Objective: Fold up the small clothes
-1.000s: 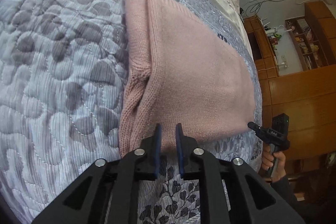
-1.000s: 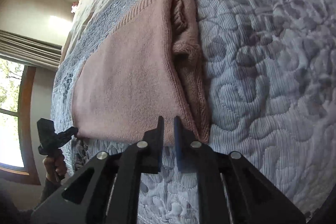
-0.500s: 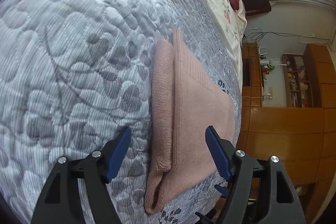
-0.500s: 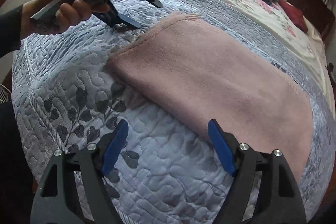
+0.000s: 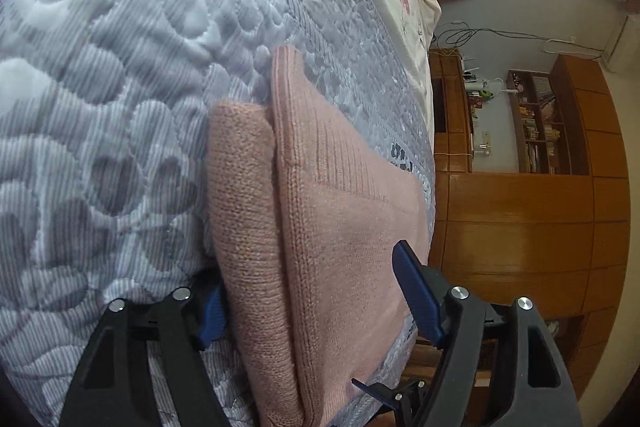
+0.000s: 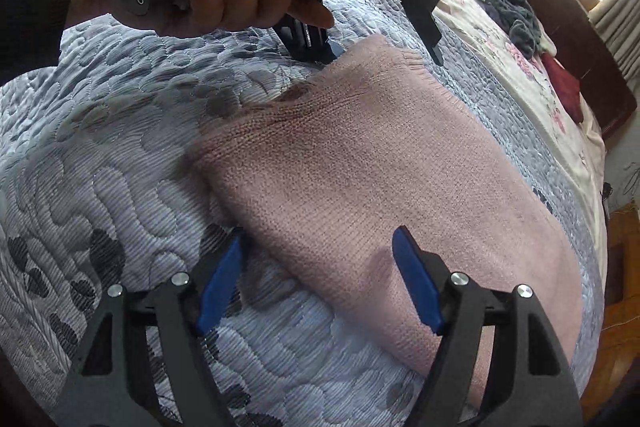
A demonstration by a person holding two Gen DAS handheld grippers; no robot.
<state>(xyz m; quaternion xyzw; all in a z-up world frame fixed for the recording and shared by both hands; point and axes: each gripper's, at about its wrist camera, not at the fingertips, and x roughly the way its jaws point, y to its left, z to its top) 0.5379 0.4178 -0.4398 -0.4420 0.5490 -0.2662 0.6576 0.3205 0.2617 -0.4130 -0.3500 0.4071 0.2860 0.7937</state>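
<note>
Bedroom scene: grey quilt (image 6: 100, 187) on the bed, wooden cabinets (image 5: 520, 227) behind. Pink sweater (image 6: 380, 187) lies folded on the quilt near the bed's edge. A second ago both grippers were pinched almost shut at its hem; now both are spread wide. Left gripper (image 5: 312, 303) straddles one end, right gripper (image 6: 320, 291) sits low over the long edge, nothing clamped. Looks to me like they let go, moved round, and are lining up for another fold.
</note>
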